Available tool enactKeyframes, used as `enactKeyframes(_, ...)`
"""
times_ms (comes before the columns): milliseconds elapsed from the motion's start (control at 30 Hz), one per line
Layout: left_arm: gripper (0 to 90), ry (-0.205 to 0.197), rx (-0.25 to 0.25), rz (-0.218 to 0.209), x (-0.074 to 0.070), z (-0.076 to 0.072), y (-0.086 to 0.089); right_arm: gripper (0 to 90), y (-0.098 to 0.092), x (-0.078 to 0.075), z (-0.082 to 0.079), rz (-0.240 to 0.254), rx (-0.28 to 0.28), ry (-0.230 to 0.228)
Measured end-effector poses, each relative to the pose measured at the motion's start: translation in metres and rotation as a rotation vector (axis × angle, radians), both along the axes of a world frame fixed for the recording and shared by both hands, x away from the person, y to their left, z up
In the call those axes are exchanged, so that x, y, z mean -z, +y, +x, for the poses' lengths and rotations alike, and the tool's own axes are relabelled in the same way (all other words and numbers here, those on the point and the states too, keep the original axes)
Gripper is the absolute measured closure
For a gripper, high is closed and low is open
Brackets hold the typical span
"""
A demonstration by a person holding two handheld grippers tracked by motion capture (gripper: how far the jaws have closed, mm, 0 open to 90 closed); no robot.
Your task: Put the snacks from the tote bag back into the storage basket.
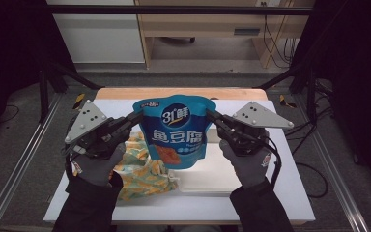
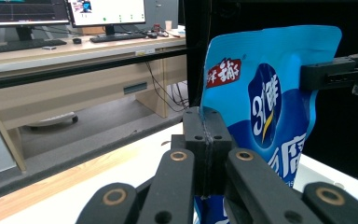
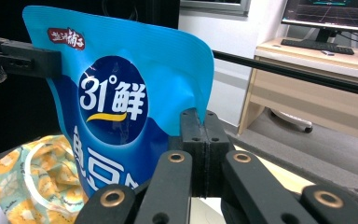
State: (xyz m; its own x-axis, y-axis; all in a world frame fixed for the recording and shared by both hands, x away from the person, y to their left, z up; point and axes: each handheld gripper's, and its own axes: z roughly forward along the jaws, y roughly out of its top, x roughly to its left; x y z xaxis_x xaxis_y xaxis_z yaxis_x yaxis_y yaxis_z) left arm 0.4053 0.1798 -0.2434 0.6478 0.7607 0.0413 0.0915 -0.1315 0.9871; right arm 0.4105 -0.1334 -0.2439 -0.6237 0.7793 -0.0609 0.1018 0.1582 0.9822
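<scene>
Both grippers [image 1: 136, 117] [image 1: 211, 116] clamp blue pouch [image 1: 176, 130] (sealed, upright) | patterned bag [image 1: 142, 171] beneath

A: Between the two sets of fingers?
B: A glossy blue plastic snack pouch [image 1: 178, 129], upright, spans the whole gap; the left gripper [image 1: 138, 117] and right gripper [image 1: 211, 116] are clamped on its side edges.

A: Below the fingers?
B: A crumpled yellow-and-teal patterned packet [image 1: 142, 171] lies under the left fingers; a flat white rectangular tray [image 1: 217, 174] sits under the right.

A: Outward of the fingers?
B: Bare white tabletop [image 1: 290, 188] on both outer sides.

A: Beyond the fingertips?
B: Bare far strip of tabletop.
</scene>
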Motion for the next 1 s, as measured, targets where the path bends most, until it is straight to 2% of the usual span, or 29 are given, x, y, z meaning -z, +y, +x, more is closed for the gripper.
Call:
enactKeyframes(300, 90.0, -0.006, 0.023, 0.004, 0.004, 0.001, -0.015, 90.0, -0.015, 0.003, -0.004, -0.001, 0.025, 0.0)
enactKeyframes(367, 90.0, 0.01, 0.03, 0.0, 0.005, 0.001, -0.019, 90.0, -0.018, 0.004, -0.004, 0.001, 0.03, 0.004)
enactKeyframes(400, 90.0, -0.002, 0.03, 0.004, 0.005, 0.002, -0.02, 90.0, -0.02, 0.005, -0.004, -0.001, 0.032, 0.001)
enactKeyframes(433, 90.0, 0.01, 0.035, 0.001, 0.006, 0.002, -0.022, 90.0, -0.022, 0.005, -0.005, -0.002, 0.036, 0.001)
enactKeyframes(1000, 90.0, 0.027, 0.078, 0.018, 0.016, 0.009, -0.043, 90.0, -0.043, 0.017, -0.006, 0.005, 0.076, 0.02)
